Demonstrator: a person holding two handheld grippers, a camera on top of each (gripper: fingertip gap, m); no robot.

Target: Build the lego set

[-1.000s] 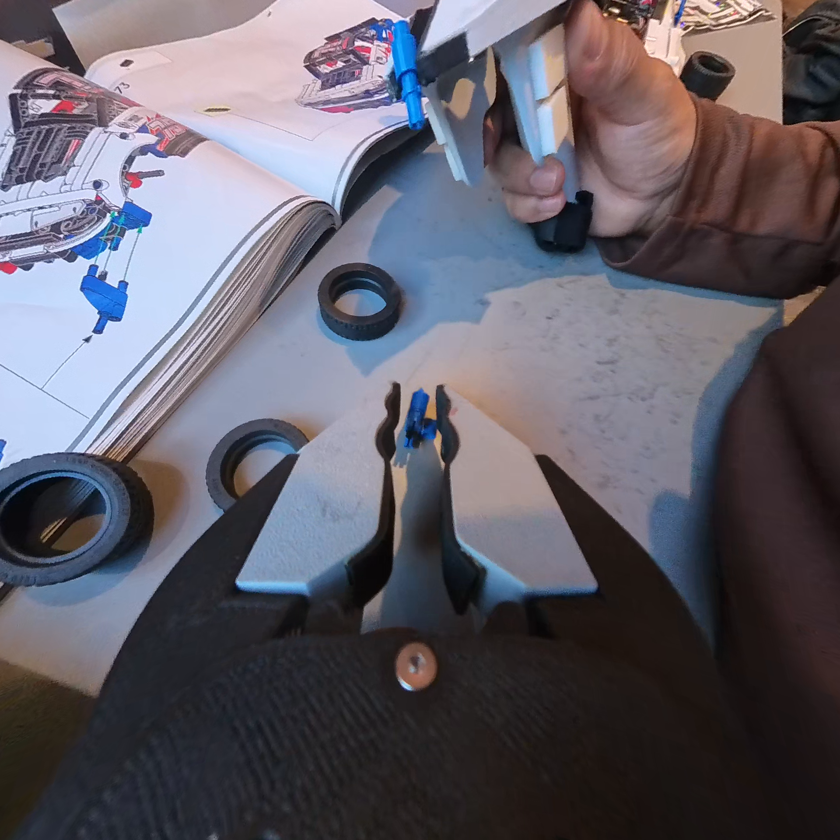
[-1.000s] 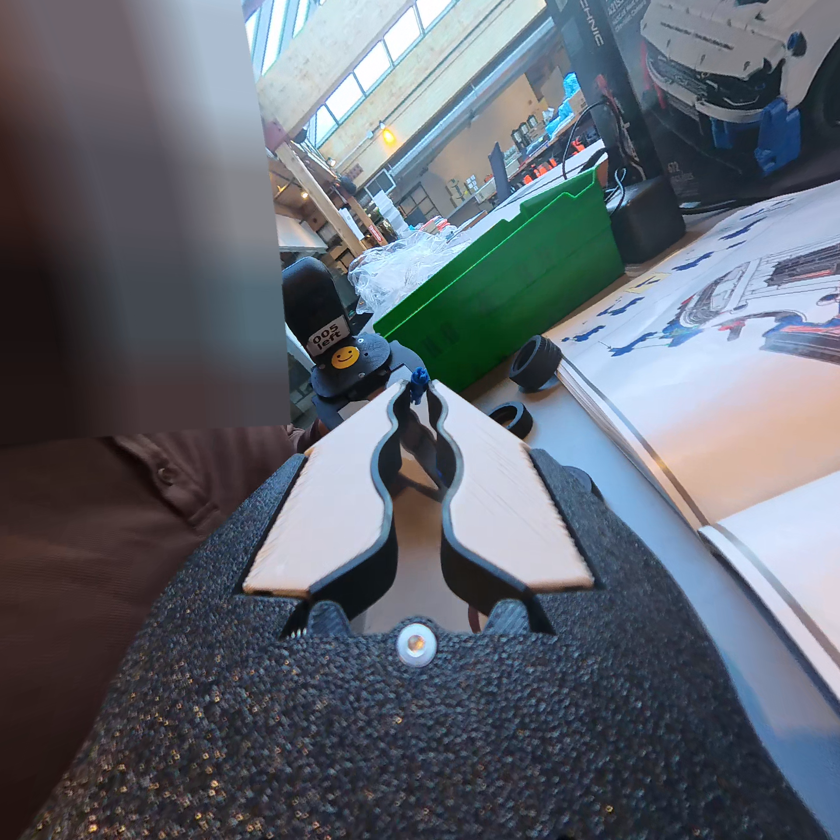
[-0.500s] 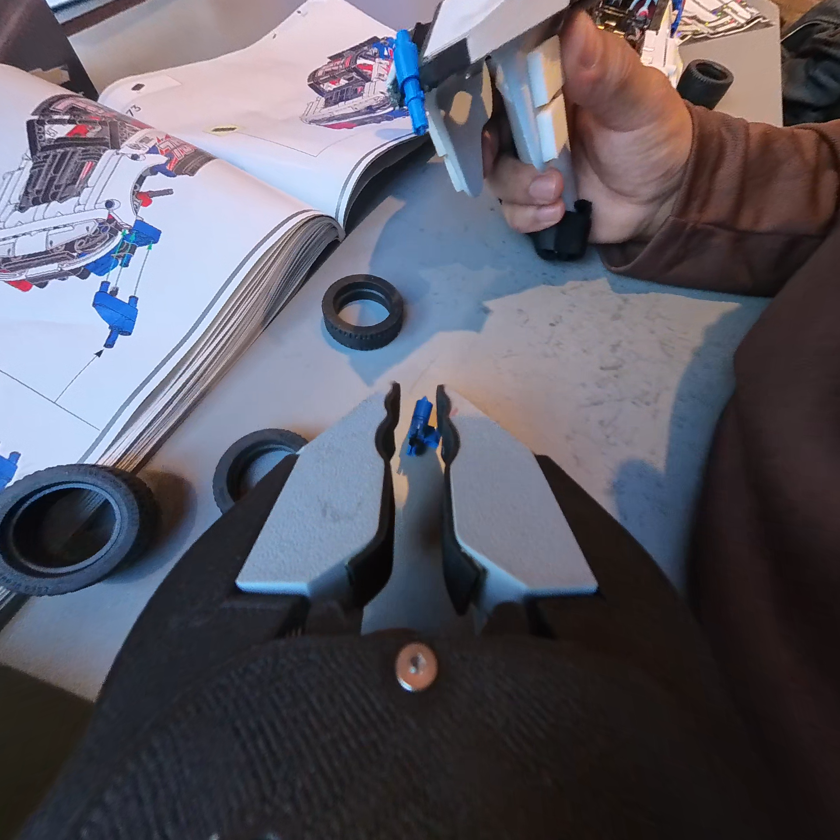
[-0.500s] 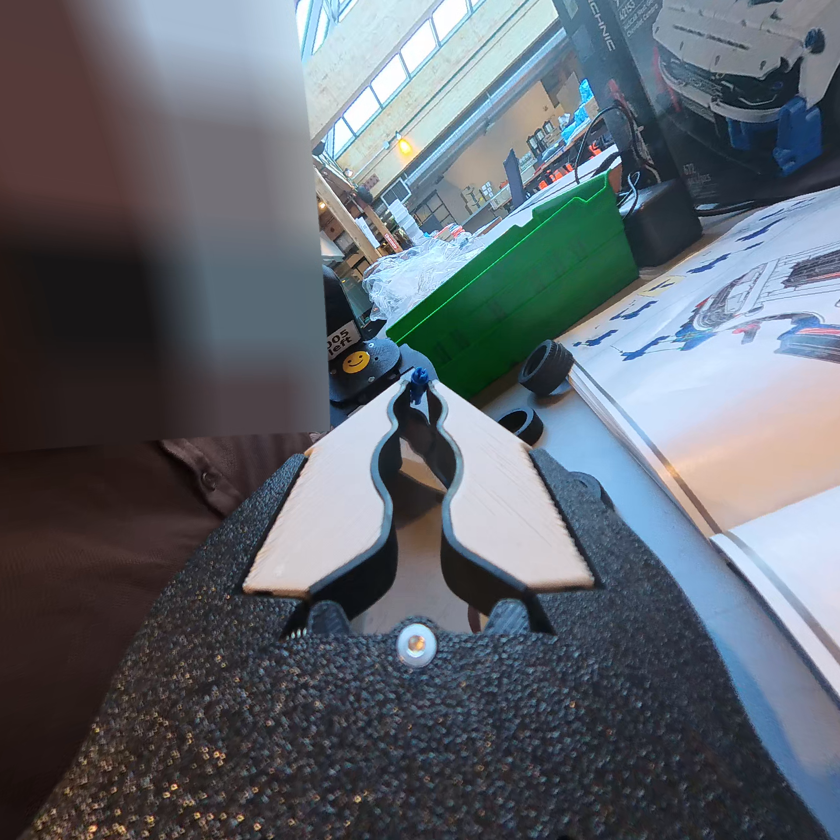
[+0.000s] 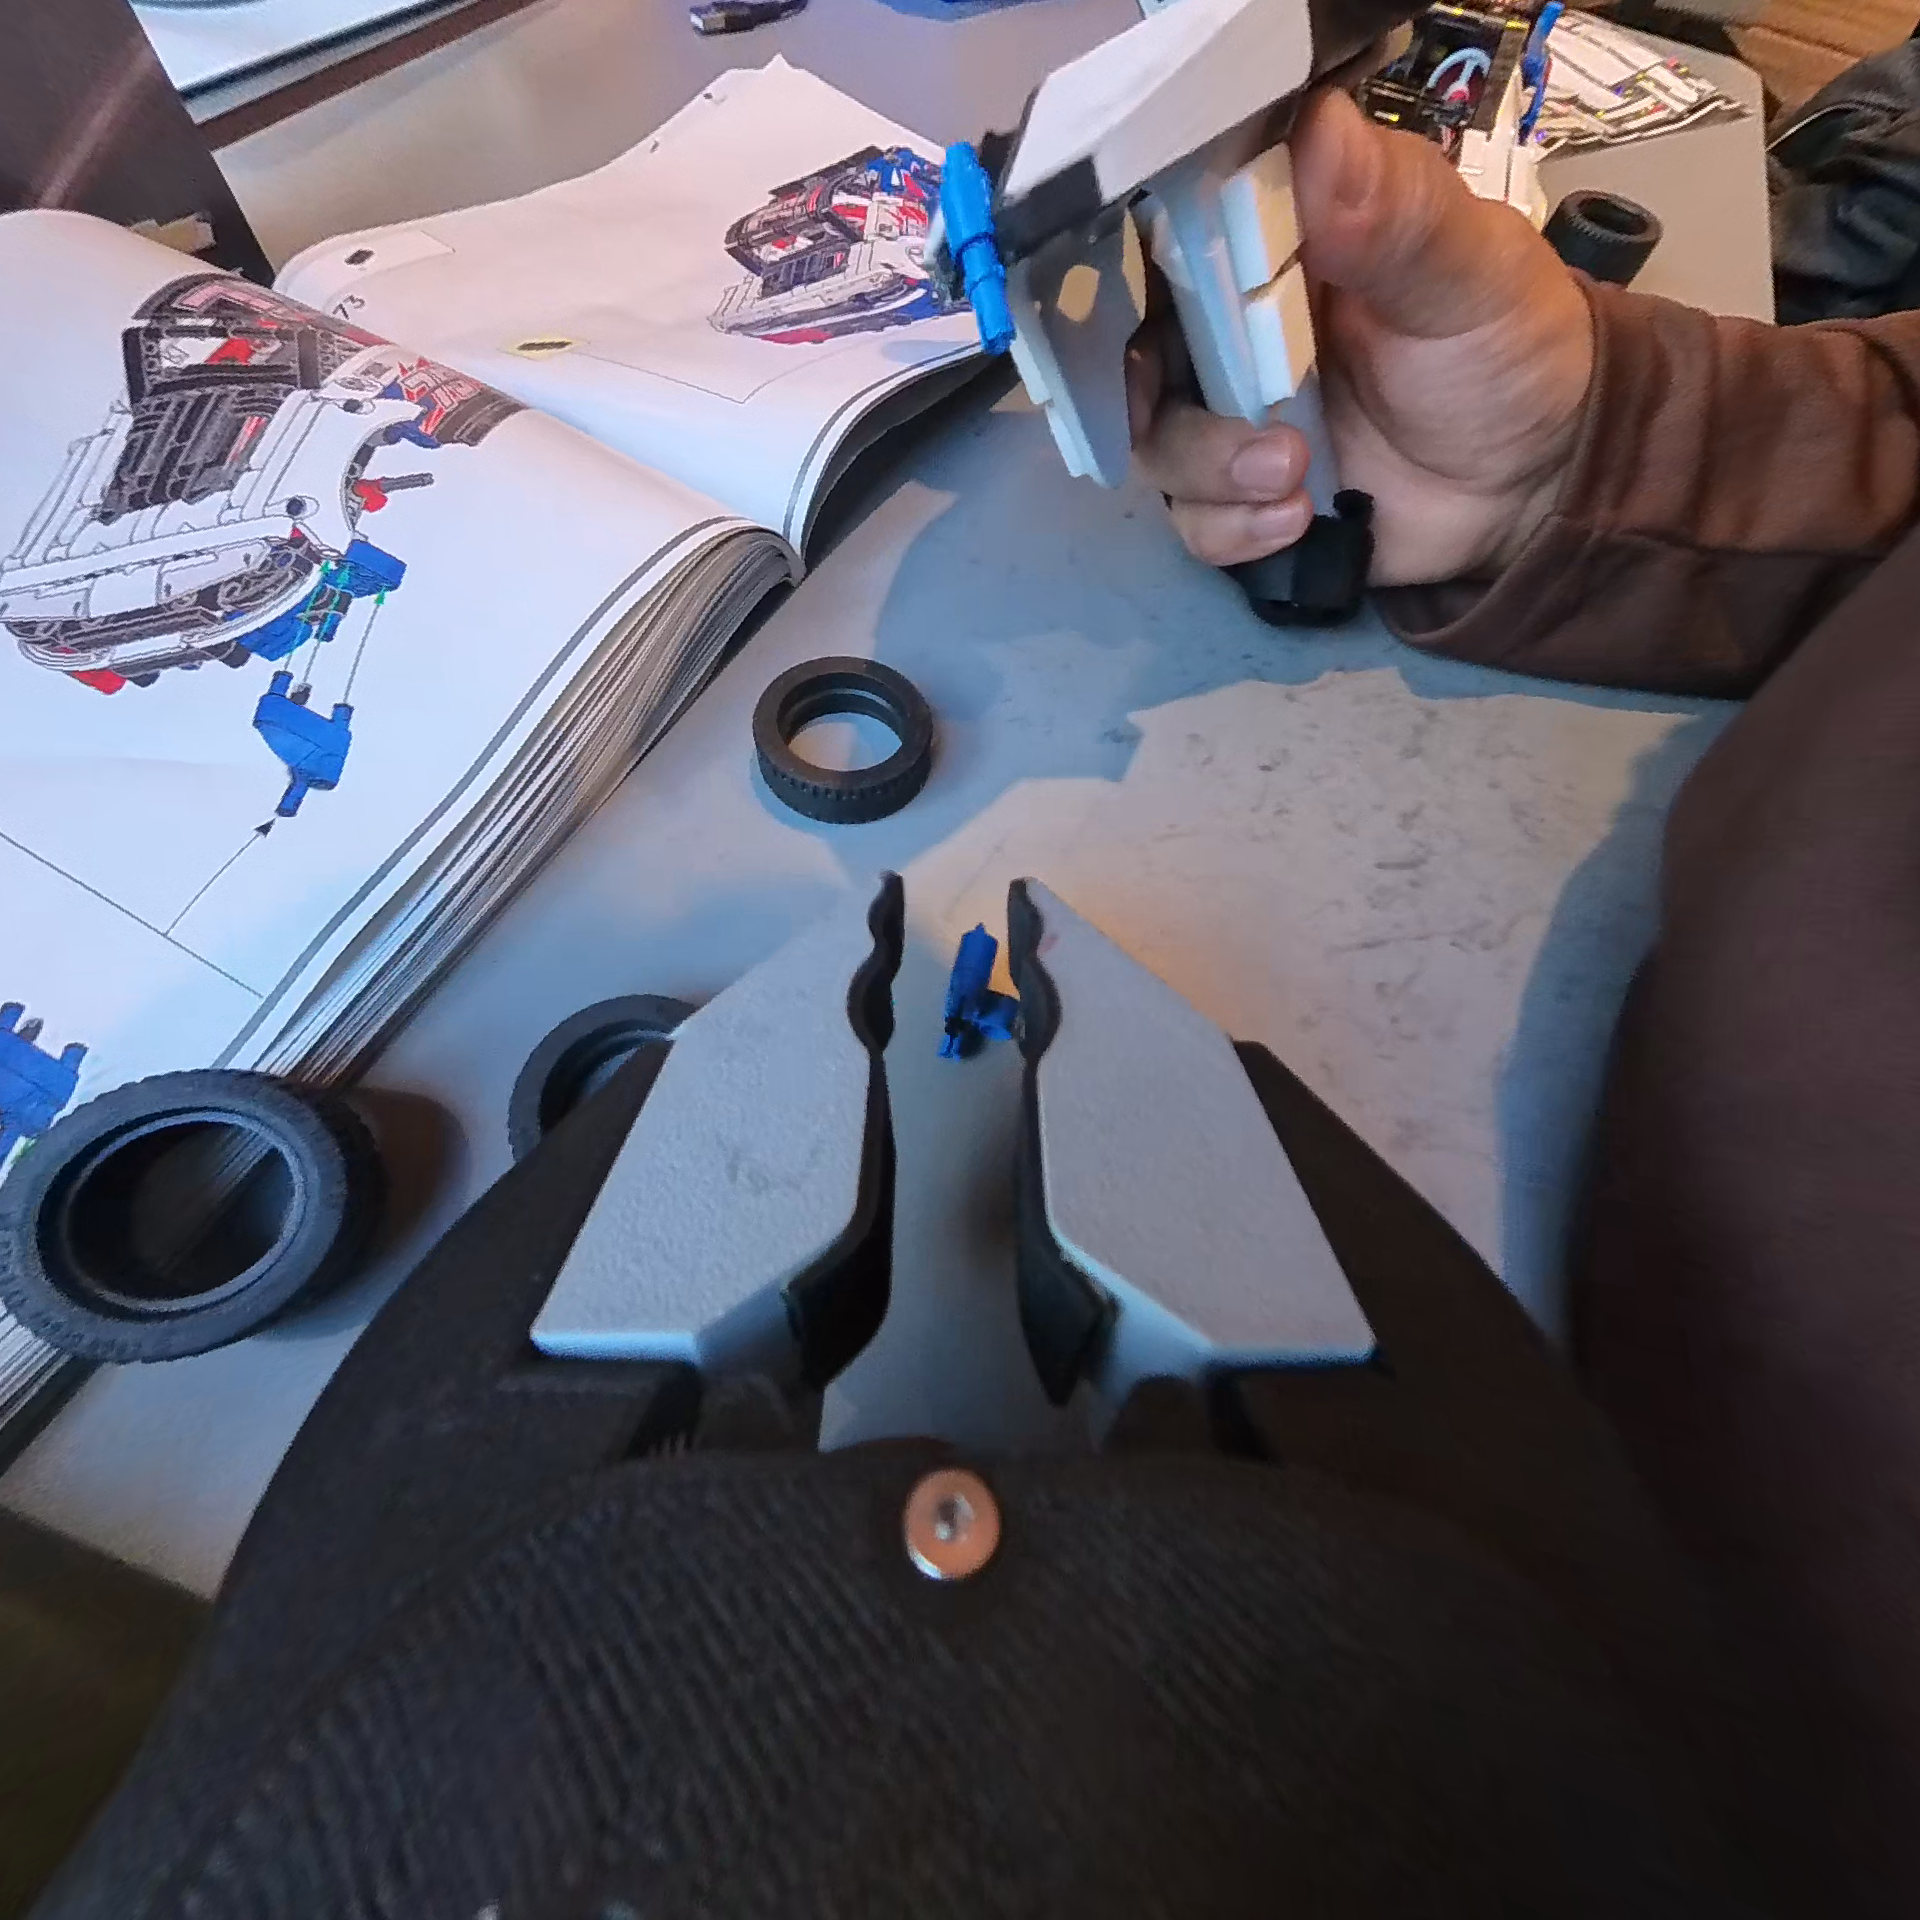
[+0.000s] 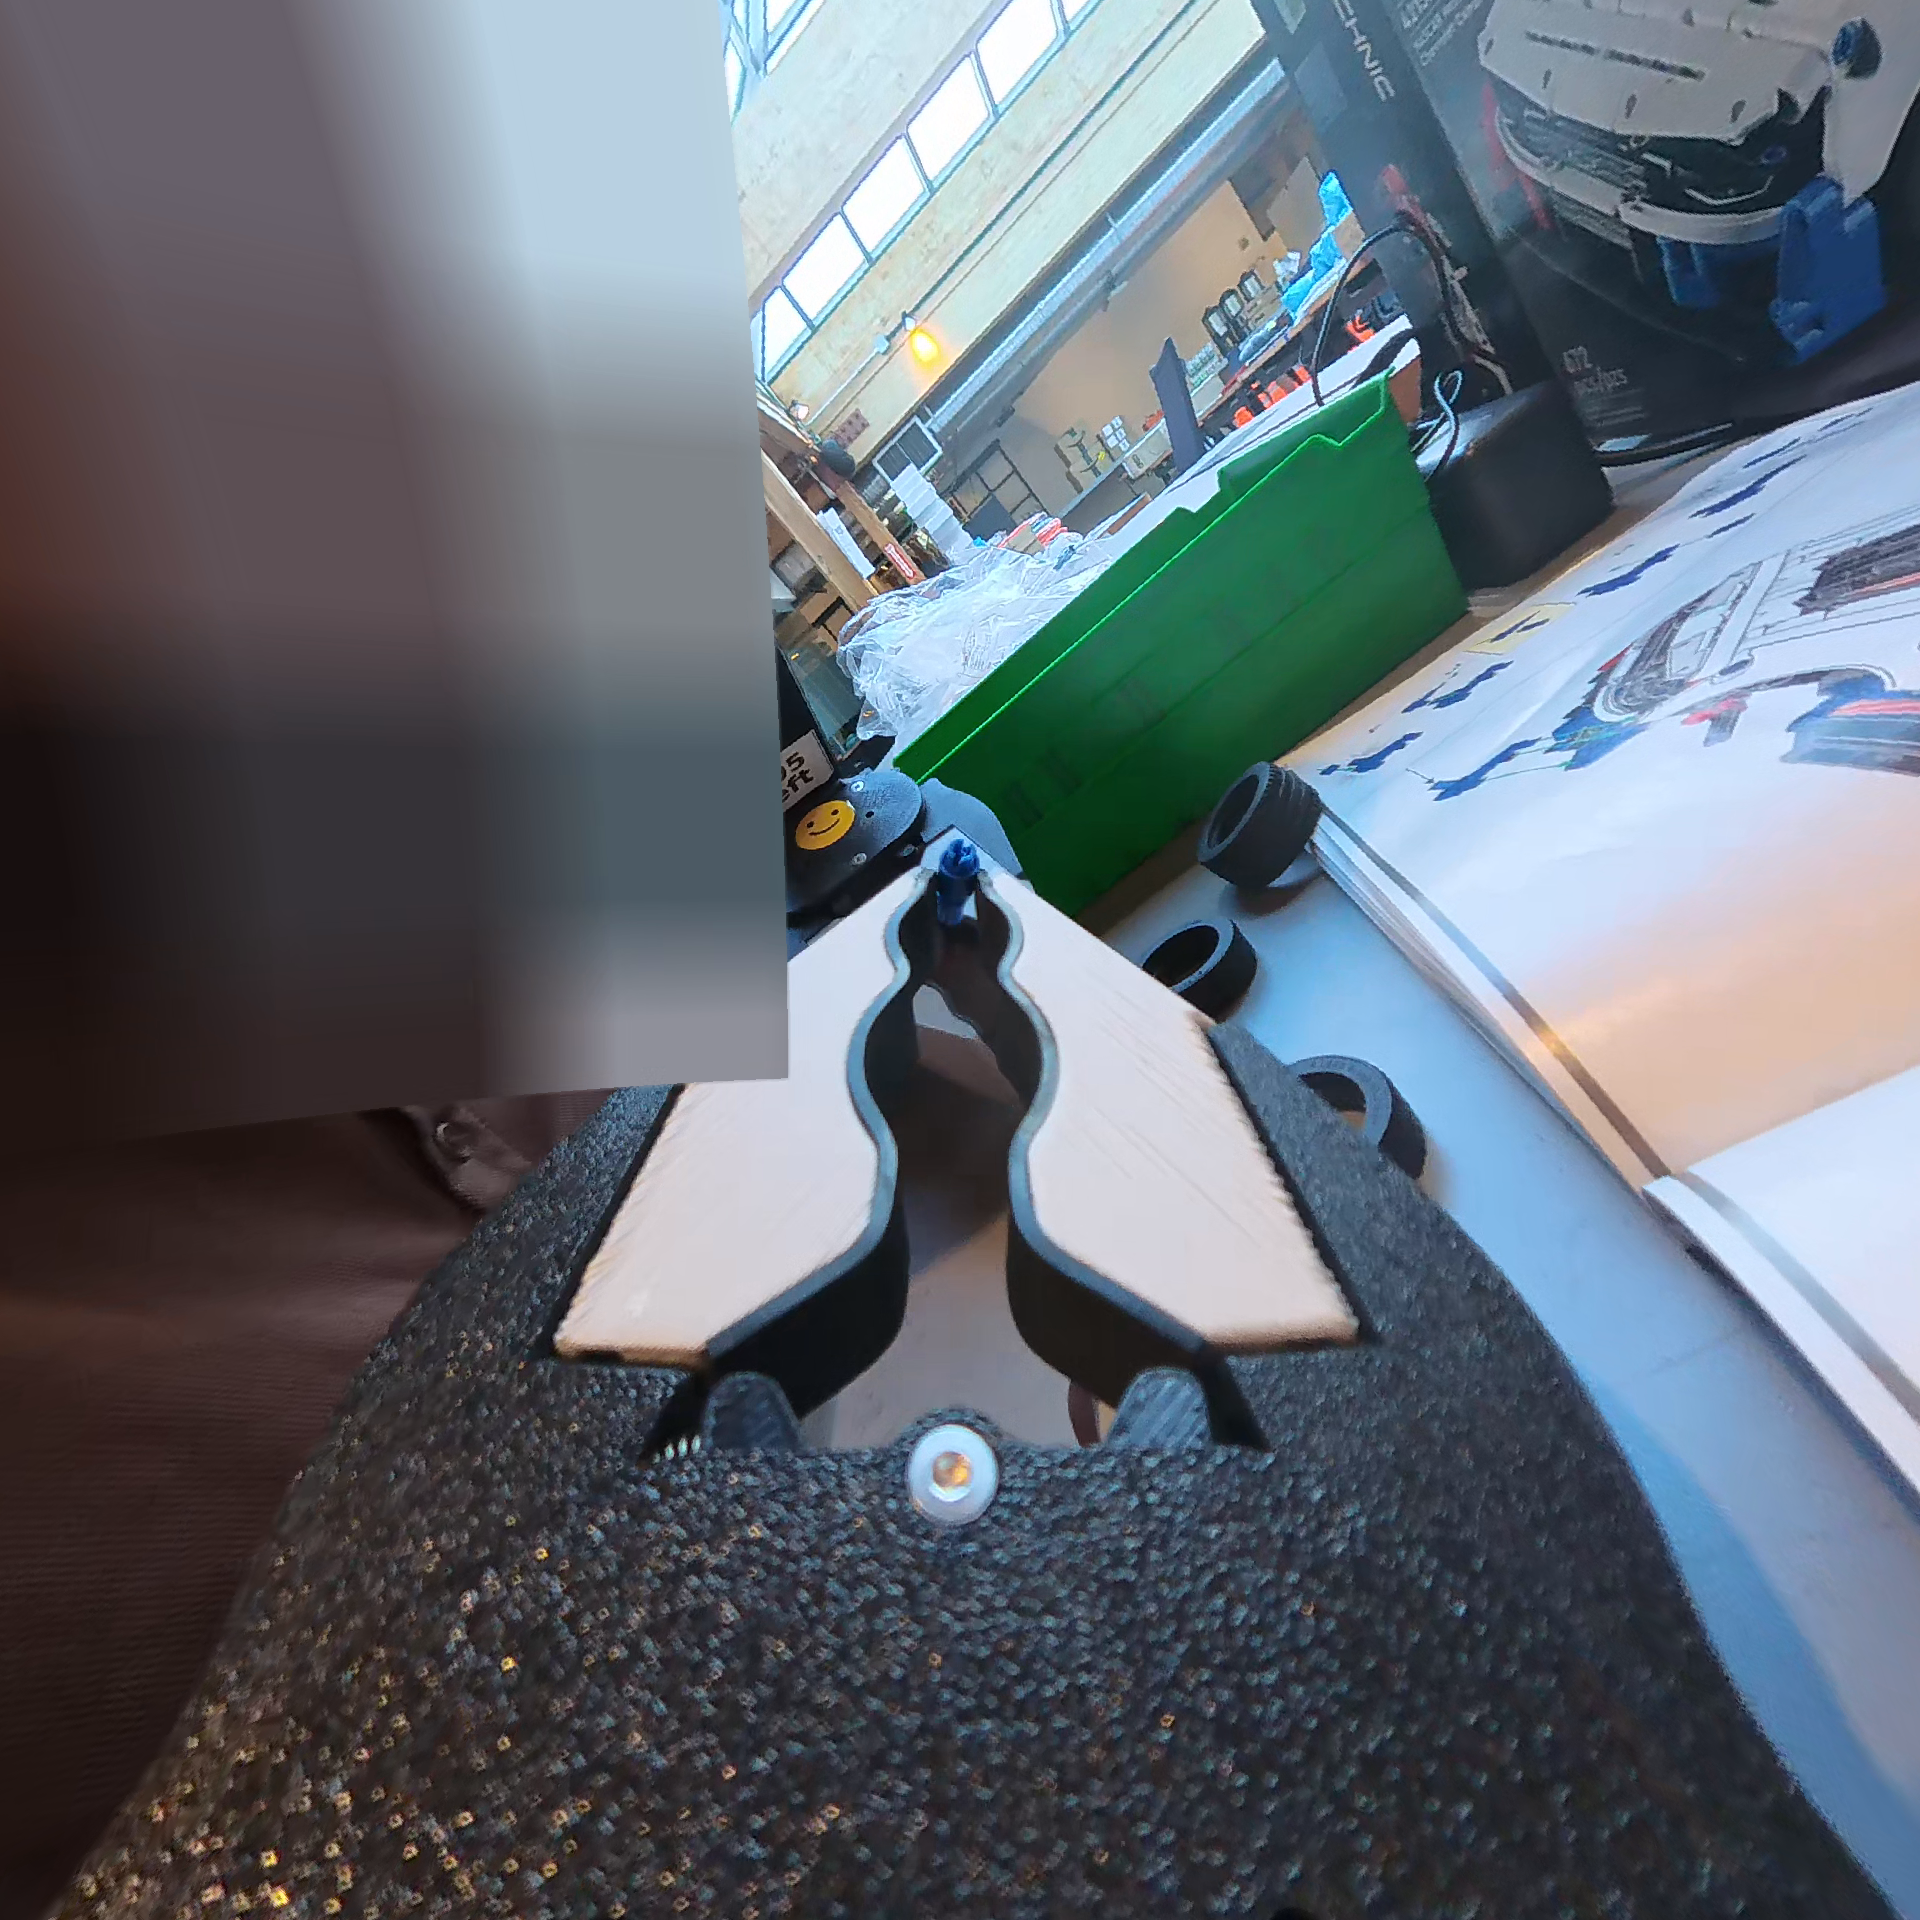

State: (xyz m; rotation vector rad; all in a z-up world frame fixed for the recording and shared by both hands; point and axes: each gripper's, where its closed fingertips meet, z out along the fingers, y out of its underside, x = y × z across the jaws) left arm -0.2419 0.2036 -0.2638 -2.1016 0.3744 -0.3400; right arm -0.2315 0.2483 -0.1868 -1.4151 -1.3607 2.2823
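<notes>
the left claw (image 5: 954,914) is seen from behind over a grey table (image 5: 1299,821), its 2 fingers standing slightly apart. a small blue lego piece (image 5: 968,992) sits in the gap, touching the inner face of the right-hand finger while a clear space is left to the other finger; whether it is gripped cannot be told.

the right claw (image 6: 951,883) is closed on a small blue pin (image 6: 953,878) pinched at its very tips. in the left wrist view the same right claw (image 5: 971,270) is seen farther off, held in a hand (image 5: 1423,343) with a brown sleeve, a blue pin (image 5: 977,260) standing across its tip above the open instruction book (image 5: 582,499).

the instruction book lies open on the table to the left, its pages showing drawings of a white, black and blue car. a small black tyre (image 5: 842,740) lies on the table just beside the book's edge, ahead of the left claw. a larger black tyre (image 5: 171,1216) rests at the book's lower corner, and another small tyre (image 5: 587,1049) is partly hidden behind the left claw's body.

in the right wrist view a green bin (image 6: 1195,665) stands past the book, with clear plastic wrap (image 6: 945,634) beside it and the set's box (image 6: 1621,208) behind.
</notes>
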